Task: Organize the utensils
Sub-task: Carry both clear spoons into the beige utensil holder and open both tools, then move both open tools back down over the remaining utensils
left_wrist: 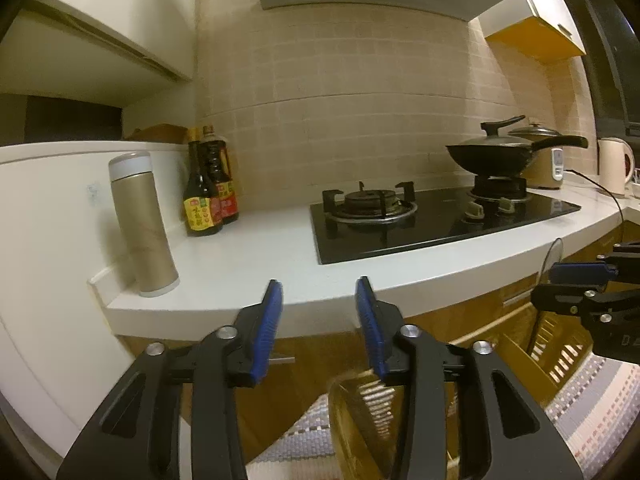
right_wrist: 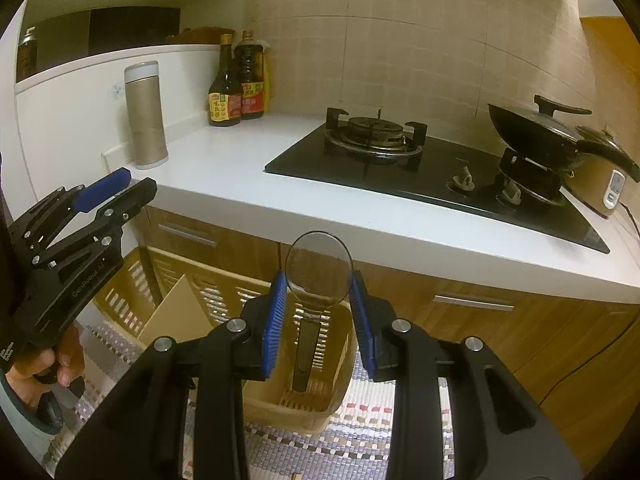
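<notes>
Spatula (left_wrist: 554,256) pokes up far right in the left wrist view, clamped in the right tongs (left_wrist: 576,280); left tongs (left_wrist: 319,312) sit apart near the worktop (left_wrist: 248,256). Right wrist view: spatula head (right_wrist: 319,266) between the blue pads (right_wrist: 275,320), over a slatted basket (right_wrist: 340,396).

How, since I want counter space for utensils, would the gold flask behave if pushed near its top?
The gold flask stands upright, tall and narrow, so a high push would likely tip it rather than slide it. Its smooth round body would probably roll once down, and it sits near the countertop edge. Weight can't be judged.
</notes>
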A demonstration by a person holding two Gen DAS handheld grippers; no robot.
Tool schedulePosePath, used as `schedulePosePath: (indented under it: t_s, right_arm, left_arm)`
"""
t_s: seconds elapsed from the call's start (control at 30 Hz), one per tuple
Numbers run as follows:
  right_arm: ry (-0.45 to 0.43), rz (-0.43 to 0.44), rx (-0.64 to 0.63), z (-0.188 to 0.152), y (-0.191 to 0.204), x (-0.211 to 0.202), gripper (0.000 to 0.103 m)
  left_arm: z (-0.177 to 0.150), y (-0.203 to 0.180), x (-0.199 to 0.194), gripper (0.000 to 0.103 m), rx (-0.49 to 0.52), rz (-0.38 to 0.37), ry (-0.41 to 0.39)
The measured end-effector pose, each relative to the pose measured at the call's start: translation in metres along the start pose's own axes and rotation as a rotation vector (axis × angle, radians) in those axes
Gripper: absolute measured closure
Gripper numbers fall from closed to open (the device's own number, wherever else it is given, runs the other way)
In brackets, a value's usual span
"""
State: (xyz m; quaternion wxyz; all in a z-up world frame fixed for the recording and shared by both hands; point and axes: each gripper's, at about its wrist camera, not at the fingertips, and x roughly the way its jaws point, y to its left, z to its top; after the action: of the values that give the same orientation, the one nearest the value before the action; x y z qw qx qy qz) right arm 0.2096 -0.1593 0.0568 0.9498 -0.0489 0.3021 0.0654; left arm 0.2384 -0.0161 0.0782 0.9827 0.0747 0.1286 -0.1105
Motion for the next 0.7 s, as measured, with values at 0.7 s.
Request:
schedulePosePath:
  t_s: [0.7]
  right_arm:
    - [-0.032,0.074,0.07,-0.004,-0.005,-0.103,0.052]
  left_arm:
    - [0.041,0.027,-0.125,0.039,-0.114,-0.133,-0.006]
